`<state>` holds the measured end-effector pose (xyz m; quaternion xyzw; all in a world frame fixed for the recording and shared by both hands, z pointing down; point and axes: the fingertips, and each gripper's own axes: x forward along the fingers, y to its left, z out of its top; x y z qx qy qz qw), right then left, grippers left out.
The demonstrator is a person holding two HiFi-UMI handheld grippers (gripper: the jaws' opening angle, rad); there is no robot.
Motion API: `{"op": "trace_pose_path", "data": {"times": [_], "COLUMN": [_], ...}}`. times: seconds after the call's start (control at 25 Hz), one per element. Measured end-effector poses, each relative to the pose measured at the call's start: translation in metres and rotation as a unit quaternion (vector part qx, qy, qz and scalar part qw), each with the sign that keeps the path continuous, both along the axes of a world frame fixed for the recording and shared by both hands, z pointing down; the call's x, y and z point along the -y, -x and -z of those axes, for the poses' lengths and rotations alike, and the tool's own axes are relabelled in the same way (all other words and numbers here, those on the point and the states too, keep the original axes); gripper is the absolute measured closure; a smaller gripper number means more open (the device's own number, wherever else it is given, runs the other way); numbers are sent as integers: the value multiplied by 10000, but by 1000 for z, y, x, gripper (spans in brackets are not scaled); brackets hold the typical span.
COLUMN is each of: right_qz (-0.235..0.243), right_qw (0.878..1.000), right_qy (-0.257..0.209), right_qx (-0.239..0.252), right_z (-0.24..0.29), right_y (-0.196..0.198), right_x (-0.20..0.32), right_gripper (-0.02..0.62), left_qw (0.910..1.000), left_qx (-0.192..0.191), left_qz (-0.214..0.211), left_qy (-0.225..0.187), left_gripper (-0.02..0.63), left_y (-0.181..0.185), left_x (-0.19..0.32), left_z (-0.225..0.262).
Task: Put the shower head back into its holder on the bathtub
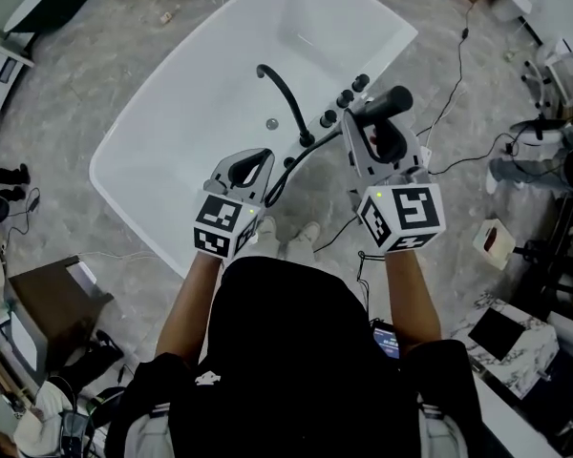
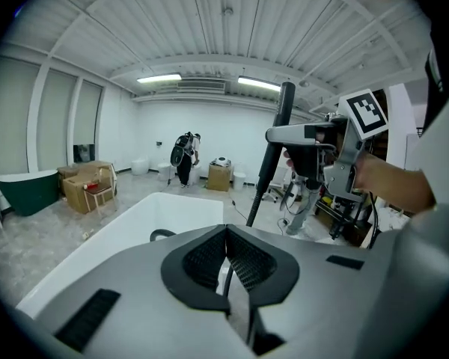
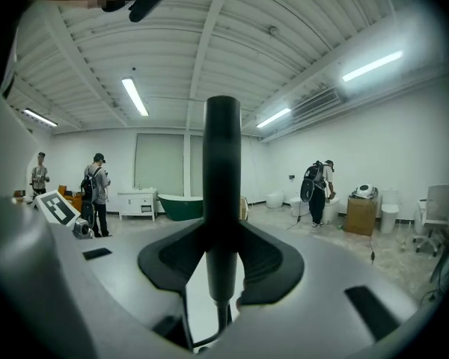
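A white bathtub (image 1: 134,132) lies below me, with a black curved spout (image 1: 282,89) and several black knobs (image 1: 349,93) on its near rim. My right gripper (image 1: 372,127) is shut on the black shower head (image 1: 390,101), held upright just above the rim beside the knobs. In the right gripper view its handle (image 3: 221,200) stands between the pads. The thin black hose (image 1: 291,165) hangs from it toward my left gripper (image 1: 256,168), whose jaws are closed around it (image 2: 226,275). The left gripper view also shows the shower head (image 2: 273,163) to its right.
Black cables trail over the marble floor right of the tub. A small box (image 1: 497,239) and equipment stand at the right, a dark cabinet (image 1: 57,303) at the left. My feet (image 1: 286,239) are against the tub's near side. People (image 3: 318,193) stand far off.
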<state>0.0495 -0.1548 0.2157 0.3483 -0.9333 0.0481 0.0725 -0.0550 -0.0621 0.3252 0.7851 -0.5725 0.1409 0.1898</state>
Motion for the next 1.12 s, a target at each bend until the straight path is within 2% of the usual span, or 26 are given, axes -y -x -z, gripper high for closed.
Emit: {"op": "trace_pose_path", "data": {"times": [0.24,0.56,0.8,0.92,1.12], "right_qz": [-105,-151,-164,-171,-176], "right_qw": [9995,9979,9961,9950,9928], "right_qy": [163,488,776,913,1130], "right_qx": [-229,-396,-396,-372,-362], "right_z": [-35,-83,-119,-135,-160], "right_y": [6,-2,-6,-8,-9], "right_x": [-1,-1,3,3,3], "right_gripper": [453,453,453,453,453], "left_qw": [9992,9964,9944,9917,9861], "left_qx": [-157,-240,26,228,476], "left_qz": [-210,-319,-362,-563,-896], "left_qy": [286,749,989,1136,1313], "left_gripper": [591,591,586,512,477], "left_y": [8,-7,-8,-13,-17], "left_x": [-5,-17,-25,-28,-25], "left_z": [-37,-92,-131,-147,-170]}}
